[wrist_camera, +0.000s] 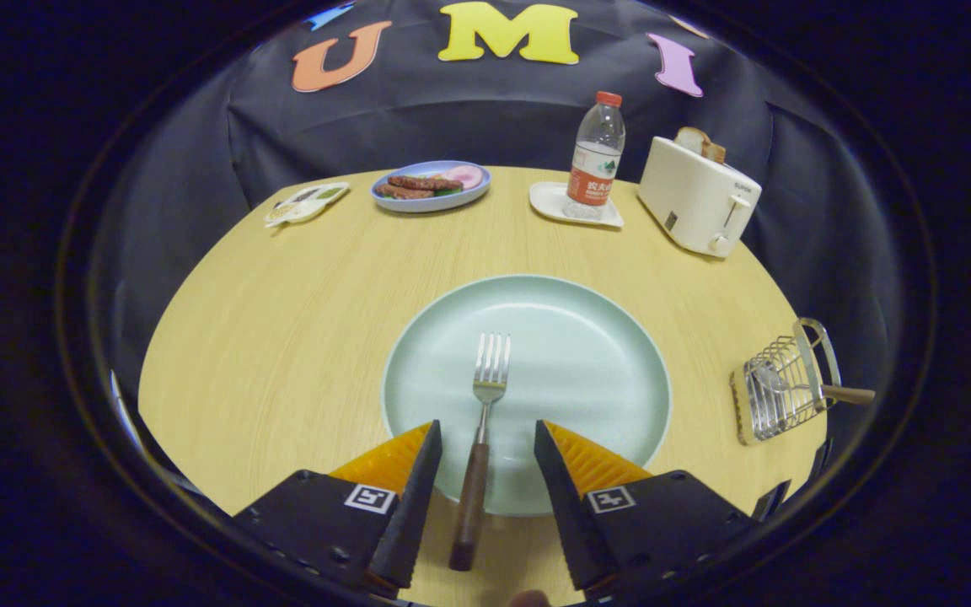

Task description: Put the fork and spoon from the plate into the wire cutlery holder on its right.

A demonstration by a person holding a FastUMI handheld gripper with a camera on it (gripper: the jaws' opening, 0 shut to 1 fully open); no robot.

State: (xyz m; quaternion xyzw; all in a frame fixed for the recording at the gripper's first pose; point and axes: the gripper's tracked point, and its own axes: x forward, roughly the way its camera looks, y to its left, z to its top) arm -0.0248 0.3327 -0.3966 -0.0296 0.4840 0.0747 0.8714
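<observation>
Clearance around the fork point(480, 438) is good on both sides: the gripper point(485, 434) stands wide open, one finger on each side of the wooden handle, neither touching it. The fork lies on the pale green plate point(603, 337) with its tines pointing away from the fingers and its handle end overhanging the near rim onto the table point(283, 337). The wire cutlery holder point(780, 388) sits to the right of the plate, near the table's right edge, well apart from the plate rim; a wooden-handled utensil, apparently the spoon point(839, 393), already rests in it with the handle protruding to the right. The light wood table between plate and holder is bare. Beyond the plate, along the far edge, stand a blue dish of food point(431, 185), a small flat packet point(307, 202), a water bottle point(597, 152) on a white square tray point(574, 205), and a white toaster point(696, 198) holding bread. Black cloth backs the table.
</observation>
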